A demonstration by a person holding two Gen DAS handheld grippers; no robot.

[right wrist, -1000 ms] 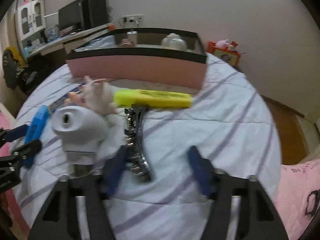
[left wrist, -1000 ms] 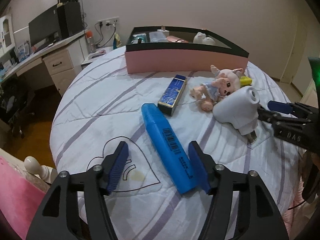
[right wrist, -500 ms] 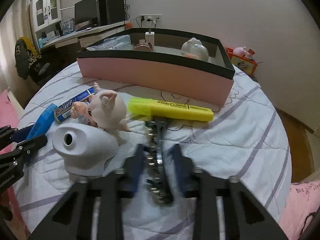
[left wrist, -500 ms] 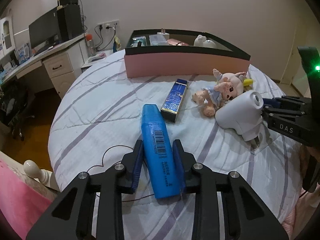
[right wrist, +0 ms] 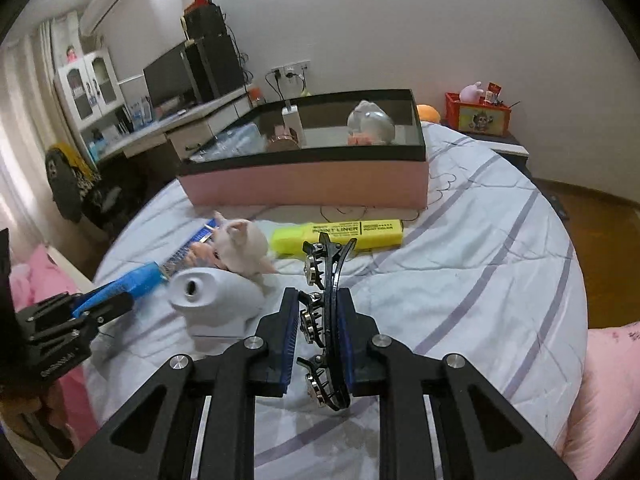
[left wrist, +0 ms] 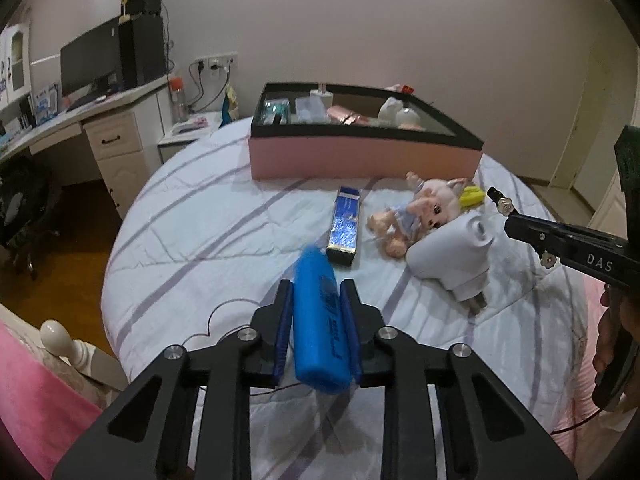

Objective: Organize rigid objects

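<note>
Left gripper (left wrist: 316, 294) pinched a blue marker (left wrist: 320, 320), lifted over the bed (left wrist: 224, 216). Right gripper (right wrist: 319, 312) clamped a black hair clip (right wrist: 326, 304). Only the right wrist view showed the yellow highlighter (right wrist: 340, 236) whole, before the pink box (right wrist: 312, 180).
</note>
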